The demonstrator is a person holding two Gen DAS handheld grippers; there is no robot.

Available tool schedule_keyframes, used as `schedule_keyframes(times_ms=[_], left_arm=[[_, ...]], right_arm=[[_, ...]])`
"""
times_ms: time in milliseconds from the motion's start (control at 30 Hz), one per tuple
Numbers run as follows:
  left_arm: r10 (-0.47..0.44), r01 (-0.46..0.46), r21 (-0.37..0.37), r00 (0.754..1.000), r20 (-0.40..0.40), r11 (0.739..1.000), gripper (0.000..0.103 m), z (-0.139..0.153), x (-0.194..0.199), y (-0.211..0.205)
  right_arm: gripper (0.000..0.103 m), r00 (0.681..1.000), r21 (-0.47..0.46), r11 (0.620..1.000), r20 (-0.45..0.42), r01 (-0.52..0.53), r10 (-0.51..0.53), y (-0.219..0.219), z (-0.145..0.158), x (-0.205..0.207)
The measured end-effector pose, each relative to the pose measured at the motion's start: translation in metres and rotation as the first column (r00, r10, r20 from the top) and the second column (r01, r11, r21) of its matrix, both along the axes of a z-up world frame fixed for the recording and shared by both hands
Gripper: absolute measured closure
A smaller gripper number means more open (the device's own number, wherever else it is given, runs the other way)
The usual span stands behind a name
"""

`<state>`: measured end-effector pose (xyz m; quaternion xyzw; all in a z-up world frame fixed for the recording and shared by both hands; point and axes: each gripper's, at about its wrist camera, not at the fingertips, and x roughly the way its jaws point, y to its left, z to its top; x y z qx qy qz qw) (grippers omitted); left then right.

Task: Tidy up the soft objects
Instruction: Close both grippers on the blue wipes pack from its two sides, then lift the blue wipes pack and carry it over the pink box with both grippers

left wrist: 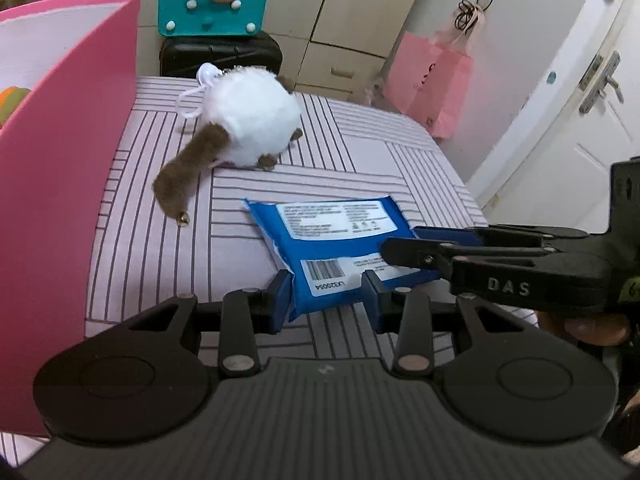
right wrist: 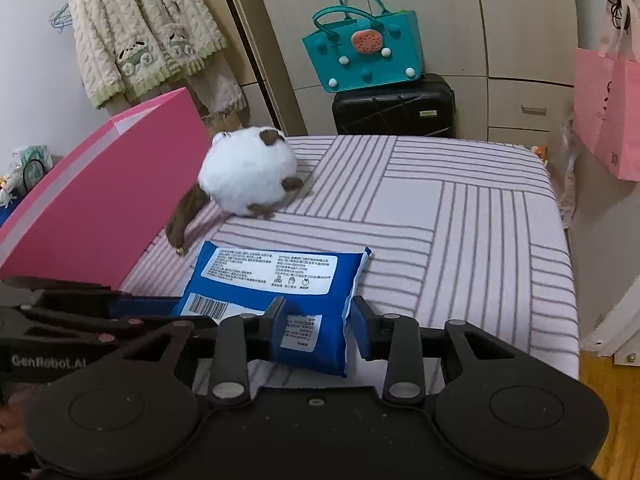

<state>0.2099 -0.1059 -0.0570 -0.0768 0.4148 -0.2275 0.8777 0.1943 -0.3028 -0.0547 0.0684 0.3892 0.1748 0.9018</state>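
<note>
In the left wrist view, a blue tissue pack (left wrist: 336,248) is seen lying label-up on the striped mattress (left wrist: 400,152), just below the middle of the frame. The left gripper (left wrist: 327,300) is shown at lower centre with its blue-padded fingers (left wrist: 280,300) set apart, one at each side of the pack's near corner; whether the pads press the wrapper cannot be told. The right gripper (left wrist: 404,250) is seen entering from the right edge, its black fingers lying over the pack's right part (its state cannot be told from this side view). A white plush toy (left wrist: 252,120) with a brown tail is seen above the pack, left of centre, apart from it. A pink box (left wrist: 64,200) fills the left side. A teal tote bag (left wrist: 214,0) rests on a black suitcase (left wrist: 220,54) at the top, and a pink paper bag (left wrist: 430,84) hangs at upper right.

In the right wrist view, the pack (right wrist: 276,280) is found at lower centre, with the right gripper (right wrist: 318,322) spread around its near right corner, fingers apart. The left gripper (right wrist: 152,306) is seen reaching in from the lower left to the pack's left edge. The plush toy (right wrist: 248,176) lies beyond, beside the pink box (right wrist: 112,200). A knitted cardigan (right wrist: 144,32) hangs at upper left.
</note>
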Motion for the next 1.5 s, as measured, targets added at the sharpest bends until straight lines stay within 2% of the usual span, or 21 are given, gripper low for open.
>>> schedule_keyframes(times_ms=[67,133,233,300,400,500,567,633,700,800,867,900,933,1000,1100,1333,1400,1500], left_arm=[[0.01,-0.01,0.025,1.0,0.021,1.0,0.066,0.001,0.001,-0.001],[-0.004,0.001,0.043,0.998,0.062,0.999,0.056,0.001,0.0,-0.001],[-0.011,0.004,0.081,0.996,0.084,0.997,0.055,0.0,0.0,-0.005],[-0.01,0.001,0.091,0.996,0.093,0.996,0.055,-0.001,0.002,-0.007],[0.016,-0.03,0.106,0.991,0.13,0.994,0.055,-0.001,0.004,-0.006],[0.042,-0.064,0.13,0.985,0.165,0.989,0.055,-0.001,0.008,-0.007],[0.052,-0.07,0.122,0.988,0.145,0.99,0.053,-0.004,0.014,-0.005],[0.072,-0.085,0.102,0.989,0.129,0.991,0.045,-0.007,0.019,-0.004],[0.071,-0.085,0.106,0.989,0.131,0.991,0.045,-0.008,0.02,-0.005],[0.071,-0.084,0.104,0.989,0.128,0.991,0.046,-0.008,0.019,-0.007],[0.078,-0.09,0.098,0.99,0.12,0.991,0.047,-0.008,0.019,-0.006],[0.08,-0.091,0.09,0.99,0.115,0.992,0.051,-0.008,0.019,-0.006],[0.076,-0.085,0.079,0.991,0.11,0.993,0.059,-0.009,0.019,-0.007],[0.064,-0.072,0.066,0.992,0.108,0.995,0.066,-0.009,0.017,-0.01],[0.075,-0.09,0.092,0.986,0.149,0.992,0.069,-0.011,0.009,-0.018],[0.026,-0.043,0.106,0.988,0.152,0.993,0.07,-0.003,-0.001,-0.024],[0.021,-0.034,0.091,0.99,0.14,0.995,0.07,0.001,-0.004,-0.022],[0.007,-0.021,0.084,0.986,0.165,0.996,0.07,0.008,-0.013,-0.019]], right_arm=[[0.06,1.0,-0.007,1.0,0.022,0.001,-0.001,-0.003,-0.002,-0.005],[0.059,0.998,-0.014,1.0,0.065,0.015,-0.014,-0.005,-0.005,-0.011],[0.058,0.989,-0.03,0.999,0.14,0.045,-0.041,-0.008,-0.01,-0.015],[0.056,0.987,-0.033,0.998,0.158,0.045,-0.039,-0.009,-0.013,-0.016],[0.054,0.988,-0.013,0.999,0.146,0.044,-0.041,-0.012,-0.013,-0.016],[0.045,0.993,0.013,0.999,0.114,0.042,-0.043,-0.015,-0.012,-0.015],[0.044,0.995,0.016,0.999,0.097,0.035,-0.036,-0.015,-0.012,-0.017],[0.042,0.997,0.015,0.999,0.077,0.029,-0.03,-0.014,-0.01,-0.017],[0.042,0.998,0.023,0.999,0.061,0.034,-0.036,-0.014,-0.009,-0.016],[0.043,0.998,0.014,0.999,0.051,0.04,-0.041,-0.012,-0.009,-0.017],[0.052,0.998,0.013,0.999,0.046,0.042,-0.043,-0.011,-0.009,-0.017],[0.061,0.998,0.025,0.999,0.042,0.037,-0.038,-0.01,-0.009,-0.016],[0.064,0.999,0.043,0.999,0.036,0.03,-0.032,-0.01,-0.01,-0.016],[0.071,0.999,0.051,0.999,0.036,0.019,-0.02,-0.009,-0.011,-0.016],[0.072,0.999,0.074,0.997,0.035,0.022,-0.025,-0.01,-0.013,-0.015],[0.071,0.999,0.064,0.997,0.035,0.034,-0.037,-0.008,-0.009,-0.017],[0.069,0.999,0.067,0.997,0.031,0.041,-0.043,-0.008,-0.006,-0.019],[0.067,0.998,0.065,0.997,0.039,0.042,-0.045,-0.006,0.001,-0.029]])
